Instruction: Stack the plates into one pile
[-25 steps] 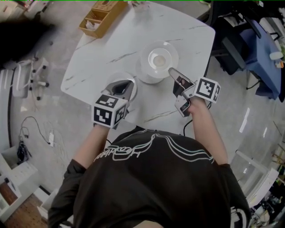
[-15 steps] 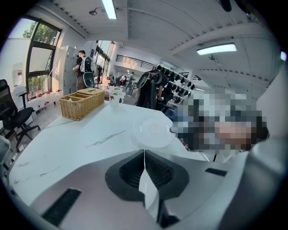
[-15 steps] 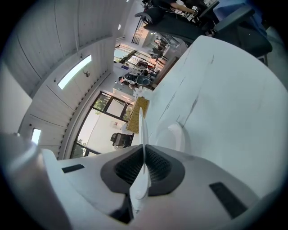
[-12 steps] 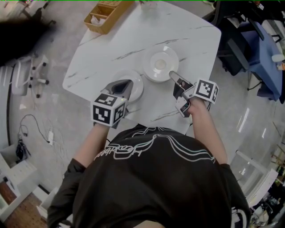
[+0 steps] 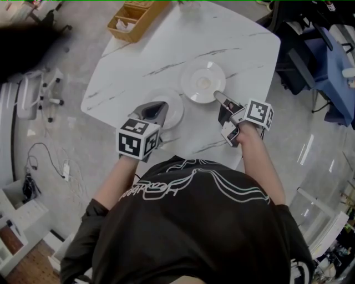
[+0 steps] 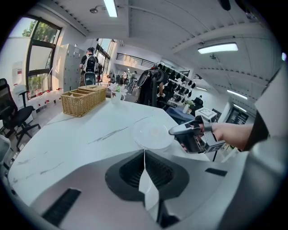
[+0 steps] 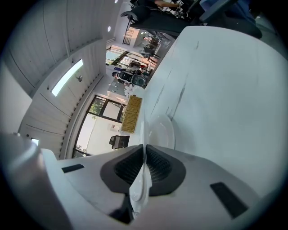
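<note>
Two white plates are over the white marble table [image 5: 138, 61]. My right gripper [image 5: 217, 95] is shut on the near rim of the right plate [image 5: 203, 81]. That plate hangs low over the table, and I cannot tell if it touches. The same plate [image 7: 162, 131] runs forward from the shut jaws of my right gripper [image 7: 143, 153]. My left gripper [image 5: 161, 105] is shut on the left plate [image 5: 171, 108]. Between the jaws of the left gripper [image 6: 144, 155] this plate shows only as a thin white edge. The right plate [image 6: 153, 134] lies ahead with the right gripper [image 6: 174, 130] on it.
A wicker basket [image 5: 136, 16] stands at the table's far left corner, with a small glass [image 6: 116, 95] beside it. An office chair [image 5: 41, 94] stands left of the table. Blue seating [image 5: 327, 61] is on the right. The person's body is at the near edge.
The right gripper has brought its plate down closer to the table. The left gripper with its plate has shifted a little toward the right plate. Both grips are unchanged.
</note>
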A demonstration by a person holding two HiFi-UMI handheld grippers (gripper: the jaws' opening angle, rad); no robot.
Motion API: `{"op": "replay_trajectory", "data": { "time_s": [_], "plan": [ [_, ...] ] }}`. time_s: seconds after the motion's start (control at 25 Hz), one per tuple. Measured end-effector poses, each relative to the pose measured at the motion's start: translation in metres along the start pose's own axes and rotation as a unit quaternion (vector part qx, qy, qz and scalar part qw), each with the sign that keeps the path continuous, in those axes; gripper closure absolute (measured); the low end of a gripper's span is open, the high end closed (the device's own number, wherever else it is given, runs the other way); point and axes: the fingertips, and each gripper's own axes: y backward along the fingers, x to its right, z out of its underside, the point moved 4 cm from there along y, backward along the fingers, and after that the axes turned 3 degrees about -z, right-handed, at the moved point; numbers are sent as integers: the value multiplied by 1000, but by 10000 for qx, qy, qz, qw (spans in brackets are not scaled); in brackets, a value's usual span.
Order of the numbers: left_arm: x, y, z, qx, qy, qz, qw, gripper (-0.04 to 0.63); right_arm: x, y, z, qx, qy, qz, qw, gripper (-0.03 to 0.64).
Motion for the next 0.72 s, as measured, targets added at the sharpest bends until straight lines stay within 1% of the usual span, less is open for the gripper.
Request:
{"op": "replay_trajectory", "data": {
  "time_s": [0.2, 0.24, 0.32, 0.4, 0.48, 0.56, 0.64, 0.72],
  "plan": [
    [1, -3, 2, -39, 9, 24, 10000, 569, 1, -2, 1, -79, 76, -128, 9999, 570],
    [0, -4, 2, -51, 4, 31, 10000, 569, 0, -3, 1, -123, 150, -150, 9997, 548],
    [-1, -5, 3, -75, 6, 37, 10000, 569, -1, -5, 3, -275, 418, -99, 9987, 479],
    [-4, -6, 5, -92, 21, 32, 10000, 569, -4, -8, 5, -463, 803, -57, 9957, 450],
    [-8, -6, 6, -105, 41, 20, 9999, 569, -7, -10, 8, -701, 1300, 59, 9890, 418],
    [-11, -6, 7, -117, 57, 7, 9999, 569, -7, -11, 11, -974, 1779, 249, 9789, 392],
    [-13, -5, 7, -124, 69, -3, 9999, 569, -6, -11, 13, -1207, 2215, 478, 9665, 388],
    [-16, -4, 8, -128, 77, -17, 9999, 569, -7, -11, 14, -1428, 2670, 716, 9504, 371]
  ]
}}
